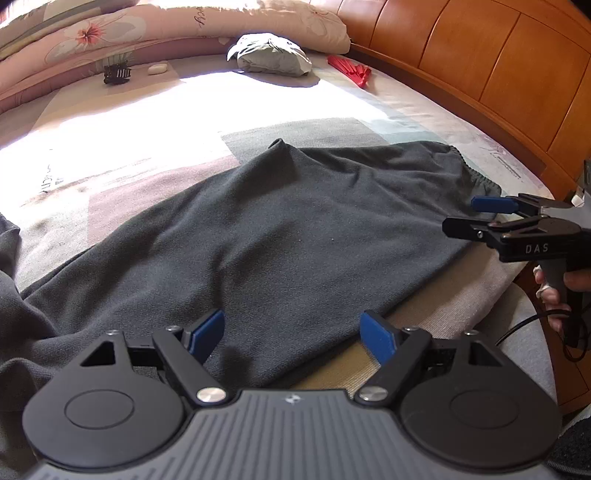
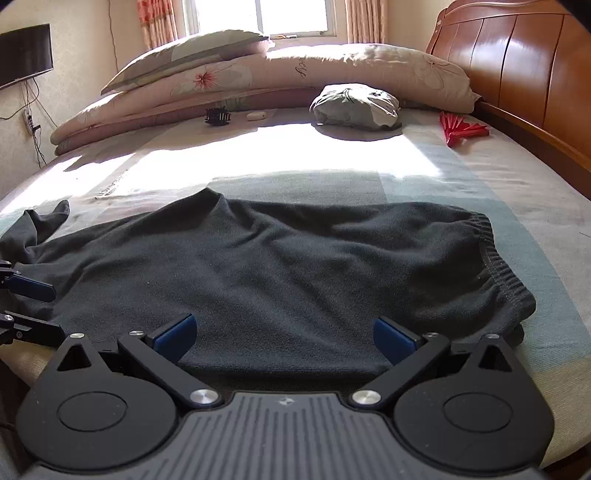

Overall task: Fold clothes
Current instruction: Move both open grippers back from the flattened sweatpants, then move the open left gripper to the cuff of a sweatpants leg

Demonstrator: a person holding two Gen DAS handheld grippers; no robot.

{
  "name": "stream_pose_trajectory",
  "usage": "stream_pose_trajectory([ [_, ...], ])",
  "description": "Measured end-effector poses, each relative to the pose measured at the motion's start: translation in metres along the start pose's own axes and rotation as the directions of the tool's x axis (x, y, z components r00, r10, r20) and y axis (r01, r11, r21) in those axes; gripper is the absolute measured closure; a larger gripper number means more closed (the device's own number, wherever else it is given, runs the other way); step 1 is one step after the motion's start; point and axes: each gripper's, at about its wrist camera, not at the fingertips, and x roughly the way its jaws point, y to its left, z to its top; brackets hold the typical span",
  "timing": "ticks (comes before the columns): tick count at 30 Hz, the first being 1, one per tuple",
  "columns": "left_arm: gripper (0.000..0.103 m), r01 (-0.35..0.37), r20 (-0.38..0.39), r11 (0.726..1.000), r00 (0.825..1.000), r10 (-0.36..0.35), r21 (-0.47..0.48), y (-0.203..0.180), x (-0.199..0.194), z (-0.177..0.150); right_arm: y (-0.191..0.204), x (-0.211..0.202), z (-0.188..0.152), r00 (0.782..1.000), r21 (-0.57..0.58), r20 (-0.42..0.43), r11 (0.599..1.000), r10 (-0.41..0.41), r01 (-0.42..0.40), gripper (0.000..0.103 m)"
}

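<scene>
From the left wrist view, the left gripper (image 1: 293,332) points down over the near edge of the bed (image 1: 147,122), its blue pads (image 1: 207,334) spread wide with nothing pinched between them; the dark grey trousers (image 1: 295,229) lie flat beneath and ahead, spread across the bedcover with the elastic waistband (image 1: 476,177) toward the right. At the right edge of this view the right gripper (image 1: 465,214) reaches in sideways, held by a hand (image 1: 554,291) wrapped around its grip, with a cable trailing below; its fingers stand apart just above the trousers' right side near the waistband, not clamped on cloth. Far off lie a folded green bundle (image 1: 271,55), a red fan (image 1: 351,70), a black hair clip (image 1: 116,74), floral quilts (image 1: 147,29) and the wooden headboard (image 1: 480,62). From the right wrist view, the right gripper (image 2: 286,338) tilts down at the trousers (image 2: 277,266), pads (image 2: 173,338) at full spread and empty, hovering over the near hem edge; the waistband (image 2: 498,266) sits to the right, a trouser leg (image 2: 37,225) trails off to the left. The left gripper (image 2: 31,306) pokes in at the left edge, fingers apart over the cloth. Beyond are the bundle (image 2: 356,107), fan (image 2: 461,129), clip (image 2: 218,116), quilts (image 2: 295,74), headboard (image 2: 517,62), a window (image 2: 258,16) and a wall television (image 2: 24,53).
</scene>
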Motion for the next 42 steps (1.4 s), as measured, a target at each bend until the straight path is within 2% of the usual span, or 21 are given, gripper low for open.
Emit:
stream_pose_trajectory([
  [2,0.022,0.002,-0.025,1.000,1.000,-0.002,-0.008,0.002,0.008,-0.001,-0.014,0.000,0.009,0.999,0.020,0.036,1.000,-0.024,0.024,0.000],
  [5,0.018,0.005,-0.013,1.000,1.000,-0.005,0.022,-0.003,0.011,-0.008,-0.039,0.008,0.022,0.997,0.122,0.068,0.992,-0.023,0.015,0.000],
  [9,0.018,0.006,-0.011,1.000,1.000,-0.006,0.021,-0.002,0.008,-0.012,-0.059,0.031,0.025,0.998,0.229,0.067,0.973,0.005,-0.020,0.000],
  [13,0.018,0.042,0.000,0.998,0.999,-0.042,-0.036,0.010,0.003,-0.013,-0.076,0.044,0.014,0.999,0.228,0.031,0.973,-0.033,0.025,0.000],
  [18,0.017,0.039,-0.003,0.998,0.999,-0.039,-0.040,0.009,0.006,-0.010,-0.079,0.029,0.026,0.996,0.244,0.020,0.966,-0.088,0.081,0.000],
  [23,0.016,0.030,-0.006,0.999,1.000,-0.030,-0.029,0.006,0.007,-0.010,-0.057,0.032,0.047,0.997,0.137,0.070,0.990,0.015,-0.024,0.000],
  [25,0.016,0.031,-0.004,0.999,0.999,-0.032,-0.035,0.006,0.006,-0.010,-0.053,0.048,0.054,0.999,0.090,0.041,0.996,0.017,-0.020,0.000],
  [28,0.016,0.037,0.001,0.998,0.999,-0.037,-0.047,0.008,0.006,-0.011,-0.063,0.079,0.058,1.000,0.102,-0.019,0.995,0.014,-0.012,0.000],
  [32,0.016,0.042,0.005,0.998,0.999,-0.042,-0.055,0.010,0.006,-0.011,-0.084,0.093,0.063,1.000,0.129,-0.016,0.992,-0.010,0.012,0.000],
  [36,0.016,0.037,0.001,0.998,0.999,-0.037,-0.053,0.009,0.006,-0.010,-0.076,0.073,0.077,0.997,0.180,-0.044,0.981,-0.071,0.078,0.000],
  [39,0.016,0.030,0.003,0.999,1.000,-0.030,-0.041,0.007,0.003,-0.006,-0.055,0.048,0.075,0.997,0.152,-0.054,0.986,-0.054,0.061,0.000],
  [42,0.016,-0.004,0.063,1.000,0.998,0.002,0.026,0.000,-0.008,0.000,-0.034,0.035,0.064,0.995,0.131,-0.097,0.990,-0.032,0.044,0.000],
])
